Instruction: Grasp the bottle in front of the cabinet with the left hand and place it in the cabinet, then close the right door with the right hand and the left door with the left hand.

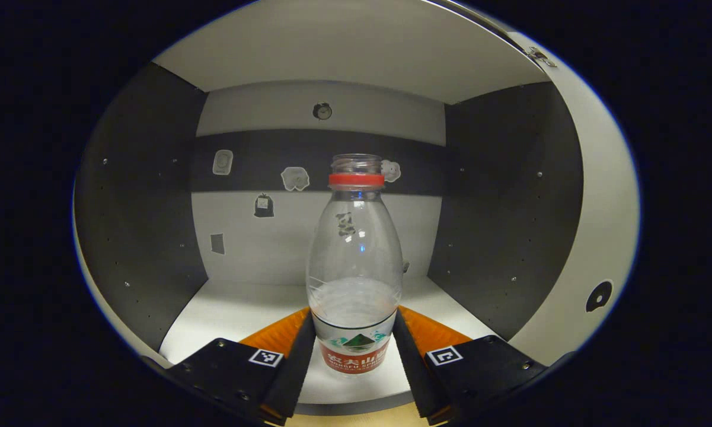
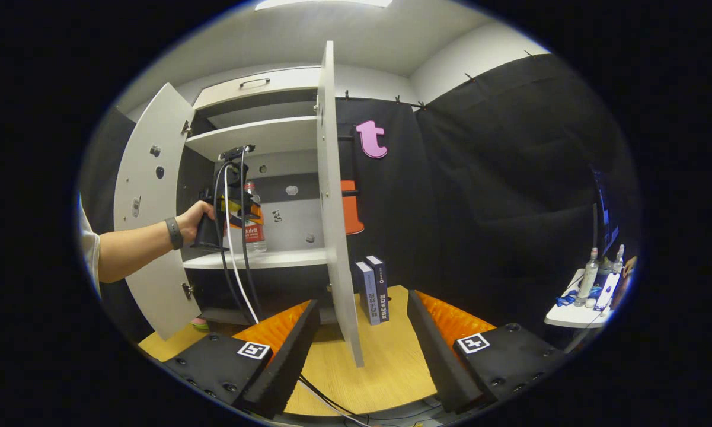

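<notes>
While your left gripper point(image 1: 356, 350) clamps the uncapped, empty-looking plastic water bottle point(image 1: 356, 267) low on its label, the bottle stands upright inside the cabinet, on or just above the white shelf point(image 1: 237, 308) — contact unclear, so placement is near done but not released. Both doors are open: right door point(image 2: 332, 196) edge-on ahead of your empty, spread right gripper point(image 2: 361, 350), left door point(image 2: 148, 201) swung wide; release, then both closings remain.

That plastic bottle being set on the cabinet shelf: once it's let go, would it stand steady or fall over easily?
The bottle looks see-through and empty, with no cap on its neck, so it is probably very light. Being tall and narrow, it could tip at a slight nudge. Its thin walls may dent where the left hand-held gripper presses its lower part.
</notes>
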The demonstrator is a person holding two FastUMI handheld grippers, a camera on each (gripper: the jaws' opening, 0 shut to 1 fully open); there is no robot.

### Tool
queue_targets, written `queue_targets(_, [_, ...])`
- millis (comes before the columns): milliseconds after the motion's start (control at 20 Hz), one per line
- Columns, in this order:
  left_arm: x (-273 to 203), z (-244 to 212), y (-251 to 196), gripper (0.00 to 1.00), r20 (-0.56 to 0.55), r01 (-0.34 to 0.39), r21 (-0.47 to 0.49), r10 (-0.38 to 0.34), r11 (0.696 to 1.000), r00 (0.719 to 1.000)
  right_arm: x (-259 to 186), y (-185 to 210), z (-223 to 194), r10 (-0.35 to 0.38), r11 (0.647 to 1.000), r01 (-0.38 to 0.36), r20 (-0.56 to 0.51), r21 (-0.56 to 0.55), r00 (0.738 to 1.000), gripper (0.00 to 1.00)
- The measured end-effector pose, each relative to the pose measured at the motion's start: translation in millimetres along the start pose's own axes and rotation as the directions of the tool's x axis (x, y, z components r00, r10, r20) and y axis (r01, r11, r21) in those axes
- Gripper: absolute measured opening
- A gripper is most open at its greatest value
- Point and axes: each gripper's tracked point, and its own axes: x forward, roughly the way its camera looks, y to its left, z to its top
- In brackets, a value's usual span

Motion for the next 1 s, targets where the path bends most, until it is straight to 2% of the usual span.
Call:
queue_targets(150, [15, -12, 4, 0.74, -0.035, -0.017, 0.007, 0.017, 1.0, 0.999, -1, -11, -6, -0.027, 1.0, 0.028, -0.022, 0.006, 0.999, 0.98])
queue_targets(450, [19, -16, 5, 0.78, 0.008, -0.022, 0.031, 0.022, 0.999, 1.0, 2, -18, -12, -0.059, 0.998, 0.06, -0.041, 0.02, 0.997, 0.98])
queue_targets(500, [20, -18, 5, 0.83, 0.015, -0.024, 0.023, 0.023, 0.999, 1.0, 1, -19, -12, -0.058, 0.998, 0.059, -0.042, 0.021, 0.997, 0.98])
queue_targets(550, [21, -16, 6, 0.94, 0.03, -0.023, 0.007, 0.023, 1.0, 0.999, 2, -19, -11, -0.055, 0.998, 0.055, -0.043, 0.015, 0.998, 0.98])
queue_targets(600, [20, -15, 6, 0.97, 0.046, -0.019, -0.01, 0.02, 1.0, 0.999, 3, -20, -11, -0.057, 0.998, 0.057, -0.042, 0.005, 0.998, 0.98])
queue_targets(800, [0, 11, 10, 0.96, 0.164, 0.006, -0.048, 0.002, 0.999, 0.986, 3, -25, -9, -0.062, 0.998, 0.062, -0.043, -0.005, 0.997, 0.98])
queue_targets(850, [-10, 21, 8, 0.93, 0.205, 0.02, -0.06, -0.007, 0.998, 0.979, 3, -24, -10, -0.059, 0.998, 0.059, -0.046, 0.0, 0.997, 0.98])
queue_targets(1000, [-45, 51, 9, 0.94, 0.333, 0.071, -0.097, -0.035, 0.993, 0.942, 2, -16, -10, -0.038, 0.999, 0.038, -0.047, 0.008, 0.998, 0.98])
